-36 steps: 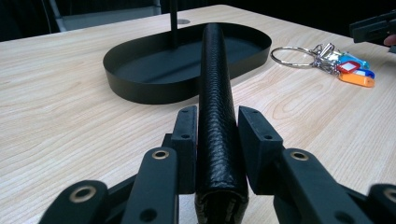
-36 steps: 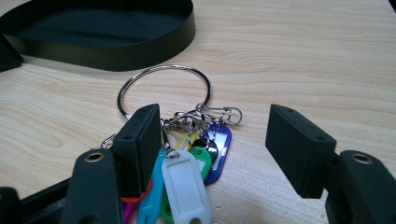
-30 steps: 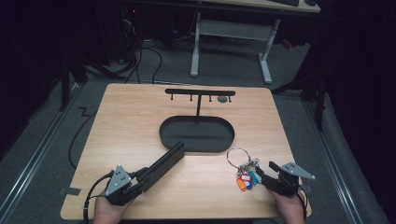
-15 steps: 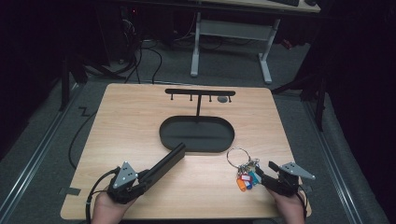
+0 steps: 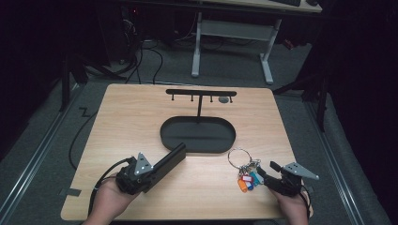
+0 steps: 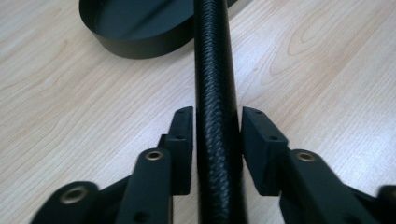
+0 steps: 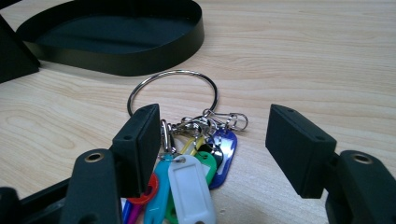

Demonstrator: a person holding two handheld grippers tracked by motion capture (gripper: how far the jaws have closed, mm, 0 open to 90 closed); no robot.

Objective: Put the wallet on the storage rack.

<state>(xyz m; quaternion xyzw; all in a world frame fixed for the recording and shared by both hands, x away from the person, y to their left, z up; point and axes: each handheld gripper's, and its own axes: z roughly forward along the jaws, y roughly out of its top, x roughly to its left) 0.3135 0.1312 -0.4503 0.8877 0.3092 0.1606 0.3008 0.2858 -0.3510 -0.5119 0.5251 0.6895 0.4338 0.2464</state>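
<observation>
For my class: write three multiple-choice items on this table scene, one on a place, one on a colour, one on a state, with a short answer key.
1. Where does the key ring lie?
A. inside the oval tray
B. on the table, right of the oval tray
C. on the hook stand

2. What colour is the tray?
A. black
B. white
C. red

3. How are the right tongs?
A. shut on the tags
C. shut on the ring
B. open over the tags

Key: B, ring rests on bare wood; A, tray's walls are black; B, wide gap between the jaws.

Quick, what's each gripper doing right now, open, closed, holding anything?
Left gripper: jaws on either side of the black textured case, small gaps visible, so a firm grip cannot be told.
Right gripper: open, jaws straddling the key ring bunch, holding nothing.
</observation>
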